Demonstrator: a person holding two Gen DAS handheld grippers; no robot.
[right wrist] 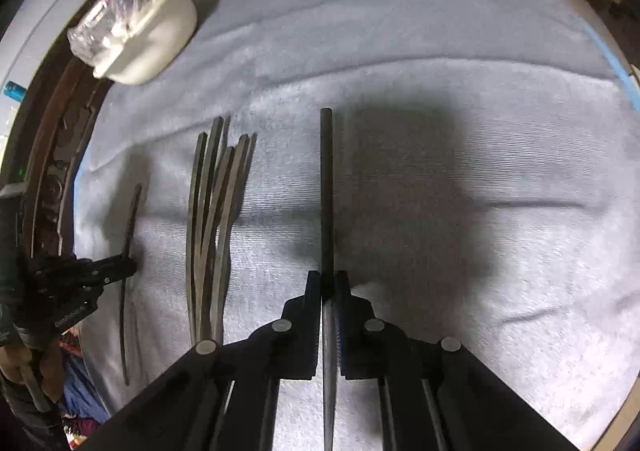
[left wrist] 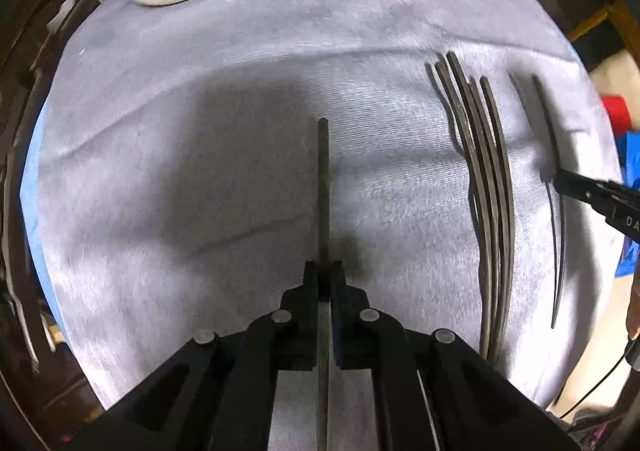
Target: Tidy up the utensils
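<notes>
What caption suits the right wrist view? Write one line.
Right gripper shut on a dark utensil over grey cloth, a utensil pile lying to its left.

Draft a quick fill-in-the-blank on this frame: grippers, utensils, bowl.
1. The left gripper is ___ on a slim dark utensil.
2. The loose bundle of utensils lies ___ the left gripper and the right gripper, which grips a second utensil.
3. The bowl at the far corner of the cloth is ___ in colour.

Missing words: shut; between; white.
</notes>
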